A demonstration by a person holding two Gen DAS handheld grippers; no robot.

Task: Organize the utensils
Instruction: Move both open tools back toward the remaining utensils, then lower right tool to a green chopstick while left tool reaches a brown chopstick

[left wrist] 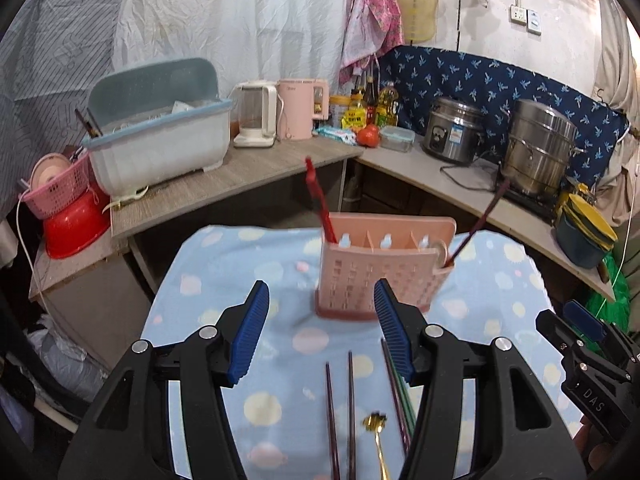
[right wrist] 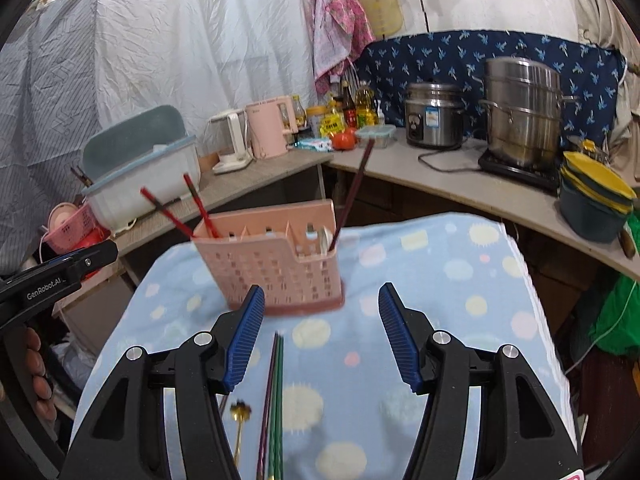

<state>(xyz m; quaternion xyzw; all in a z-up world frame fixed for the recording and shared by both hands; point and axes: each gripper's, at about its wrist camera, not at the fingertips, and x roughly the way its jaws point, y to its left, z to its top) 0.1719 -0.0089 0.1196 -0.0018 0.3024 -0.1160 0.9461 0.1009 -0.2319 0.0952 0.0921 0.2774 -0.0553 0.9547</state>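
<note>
Both tools hang with their jaws apart and nothing between them: the left tool (left wrist: pixel 322 334) hovers over a pair of dark chopsticks (left wrist: pixel 340 412) and a gold spoon (left wrist: pixel 378 440), and the right tool (right wrist: pixel 322 334) hovers just right of a green and purple pair (right wrist: pixel 274 400). All of these lie on the dotted blue cloth (right wrist: pixel 460 280) that covers the surface. Beyond them stands the pink utensil holder (right wrist: pixel 276 268), with red chopsticks (right wrist: pixel 200 208) leaning out of its left compartment and a dark chopstick (right wrist: pixel 352 196) out of its right end.

The main risk is the holder itself. It looks light and sits on soft cloth, so a chopstick pushed in at an angle could tip or slide it, or knock the leaning sticks out. Thin chopsticks lying flat on fleece are hard to pinch, and a closing tool may grab cloth or only one of a pair. The green and purple sticks lie touching, possibly more than two; the blur hides the count.
</note>
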